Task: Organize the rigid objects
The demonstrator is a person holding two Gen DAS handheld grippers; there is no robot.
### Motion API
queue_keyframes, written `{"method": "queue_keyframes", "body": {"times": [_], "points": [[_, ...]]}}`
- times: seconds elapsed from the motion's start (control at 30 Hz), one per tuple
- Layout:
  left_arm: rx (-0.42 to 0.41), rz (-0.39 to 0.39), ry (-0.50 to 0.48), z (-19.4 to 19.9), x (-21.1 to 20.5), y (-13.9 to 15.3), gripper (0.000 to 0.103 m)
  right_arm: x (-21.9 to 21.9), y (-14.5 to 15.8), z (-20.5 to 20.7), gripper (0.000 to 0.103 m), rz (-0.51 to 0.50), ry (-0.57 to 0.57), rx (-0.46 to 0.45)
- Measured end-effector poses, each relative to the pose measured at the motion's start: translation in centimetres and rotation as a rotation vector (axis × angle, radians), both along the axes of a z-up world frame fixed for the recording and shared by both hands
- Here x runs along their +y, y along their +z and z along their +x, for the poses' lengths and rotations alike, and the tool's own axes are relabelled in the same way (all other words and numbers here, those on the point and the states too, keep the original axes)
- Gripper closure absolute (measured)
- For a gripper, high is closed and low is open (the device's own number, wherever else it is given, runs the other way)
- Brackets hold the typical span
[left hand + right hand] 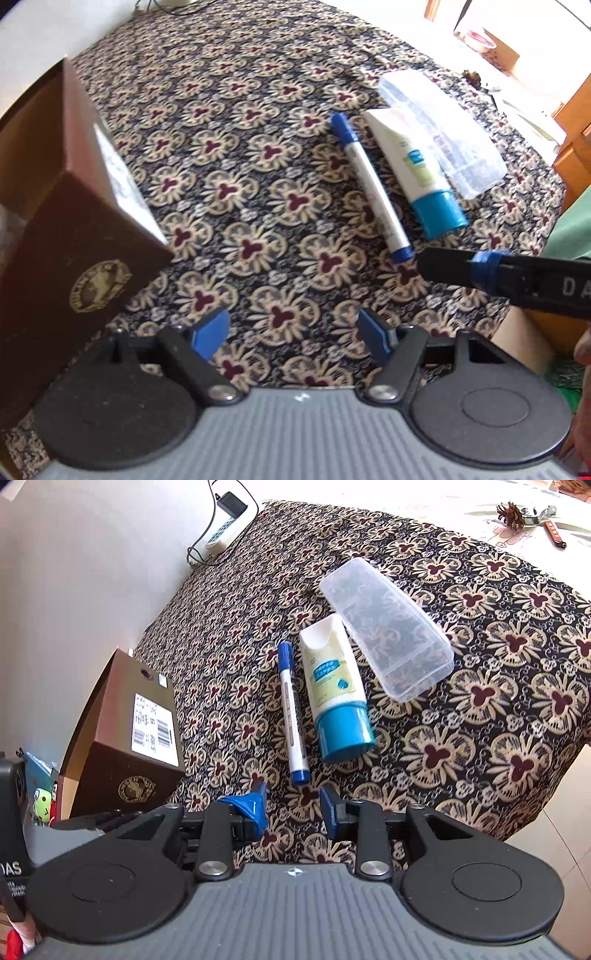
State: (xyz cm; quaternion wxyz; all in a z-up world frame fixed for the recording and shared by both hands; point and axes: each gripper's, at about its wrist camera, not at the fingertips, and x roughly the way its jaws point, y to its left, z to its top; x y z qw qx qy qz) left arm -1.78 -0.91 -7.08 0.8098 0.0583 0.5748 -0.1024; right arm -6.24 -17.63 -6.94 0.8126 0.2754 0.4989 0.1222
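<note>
**Both grippers empty above the patterned cloth, before any pick.**

The right gripper hangs with jaws moderately apart, just short of the marker; the left gripper is spread wide, holding nothing, beside the brown box. Marker, tube and clear case lie side by side, the marker and tube nearly touching. Likely risk: a finger closing on the marker nudges the tube, or the round barrel rolls away. Both grippers tilt downward towards the cloth.
</note>
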Motion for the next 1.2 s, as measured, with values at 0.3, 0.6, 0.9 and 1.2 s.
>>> {"method": "queue_keyframes", "body": {"times": [0.3, 0.6, 0.9, 1.2], "points": [[-0.020, -0.012, 0.051, 2.7, -1.0, 0.9, 0.032, -0.3, 0.8, 4.5, 0.089, 0.020, 0.112, -0.021], [-0.007, -0.039, 0.126, 4.9, -1.6, 0.6, 0.031, -0.5, -0.2, 9.7, 0.086, 0.047, 0.258, 0.021], [-0.007, -0.126, 0.179, 5.6, -2.0, 0.1, 0.032, 1.1, -1.3, 13.5, 0.093, -0.002, 0.361, 0.050], [-0.029, -0.108, 0.204, 6.4, -3.0, -0.4, 0.052, 2.2, -2.2, 15.0, 0.094, 0.027, 0.468, 0.020]]}}
